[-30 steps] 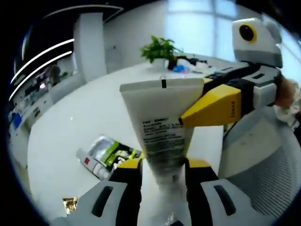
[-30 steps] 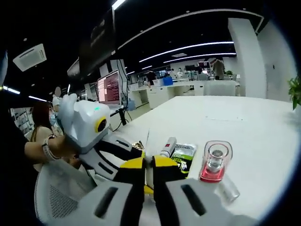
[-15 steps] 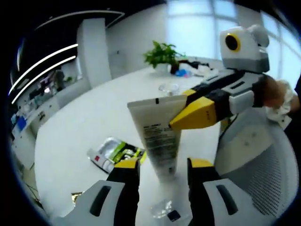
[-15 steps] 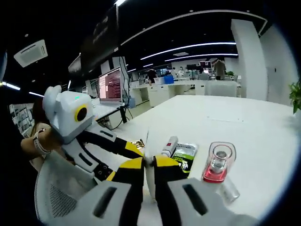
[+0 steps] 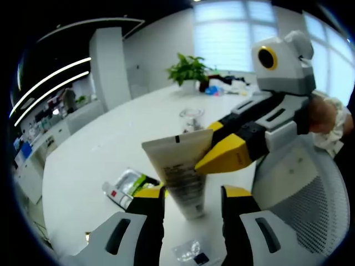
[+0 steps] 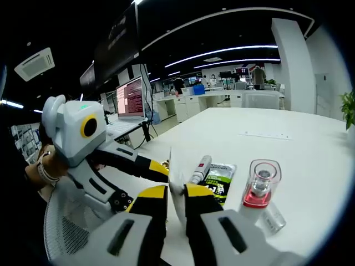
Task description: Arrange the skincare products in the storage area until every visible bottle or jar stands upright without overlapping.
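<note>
- The white table is lying mostly bare beyond the tube.
- The right gripper is clamping the upright tube's crimped end.
- The left gripper is standing apart around its base.

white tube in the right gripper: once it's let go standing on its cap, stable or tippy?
Probably tippy: the white tube is tall, wide at its flat crimped top and narrow at the base. It likely dents under the right gripper, being soft plastic.
</note>
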### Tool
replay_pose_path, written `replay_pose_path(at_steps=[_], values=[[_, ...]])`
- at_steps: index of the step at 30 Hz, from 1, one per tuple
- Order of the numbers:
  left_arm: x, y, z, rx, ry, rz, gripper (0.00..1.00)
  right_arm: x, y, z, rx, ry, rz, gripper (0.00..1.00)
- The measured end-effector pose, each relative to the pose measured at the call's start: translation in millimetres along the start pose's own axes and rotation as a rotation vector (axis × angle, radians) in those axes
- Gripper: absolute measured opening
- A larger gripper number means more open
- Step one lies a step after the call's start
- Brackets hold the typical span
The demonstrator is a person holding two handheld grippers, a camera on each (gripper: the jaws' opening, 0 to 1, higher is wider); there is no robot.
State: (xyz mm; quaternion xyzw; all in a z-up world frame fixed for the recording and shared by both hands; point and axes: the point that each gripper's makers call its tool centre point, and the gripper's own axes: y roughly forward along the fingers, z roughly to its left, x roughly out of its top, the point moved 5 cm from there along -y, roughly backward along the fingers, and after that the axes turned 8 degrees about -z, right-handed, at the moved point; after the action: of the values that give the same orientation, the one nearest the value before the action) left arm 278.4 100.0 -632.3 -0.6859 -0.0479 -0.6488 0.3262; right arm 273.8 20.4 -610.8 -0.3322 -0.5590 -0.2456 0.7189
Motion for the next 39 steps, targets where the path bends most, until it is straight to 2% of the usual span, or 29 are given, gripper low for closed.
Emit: replay_pose_path(at_steps=[6,8,15,25,35,39], values=[[-3.0,-4,-4.7,-0.001,-0.02,0.006,0.34,-4.5,-3,-2,-0.01,0.017,0.009,0.11],[-1.2,-4,-8.7,-0.019,-0.033,-0.005,0.33,-5.8,-4,-2,-0.01,0.026,0.009,0.11],[-4.2,3,-10.6,-0.033,-0.009,0.02,0.29,-7.4,-5,1,0.001,0.04,0.02,0.12],[-5.2,12,-2.2,-0.028,-0.007,0.016,0.27,-8.3,0,12,0.041,0.054,0.027,0.11],[-6.3,19,9.9,-0.014,-0.042,0.01,0.13,-4.8,5,13,0.062,0.061,0.025,0.09],[-7.2,19,11.3,-0.036,-0.059,0.008,0.13,-4.5,5,13,0.06,0.058,0.022,0.11]])
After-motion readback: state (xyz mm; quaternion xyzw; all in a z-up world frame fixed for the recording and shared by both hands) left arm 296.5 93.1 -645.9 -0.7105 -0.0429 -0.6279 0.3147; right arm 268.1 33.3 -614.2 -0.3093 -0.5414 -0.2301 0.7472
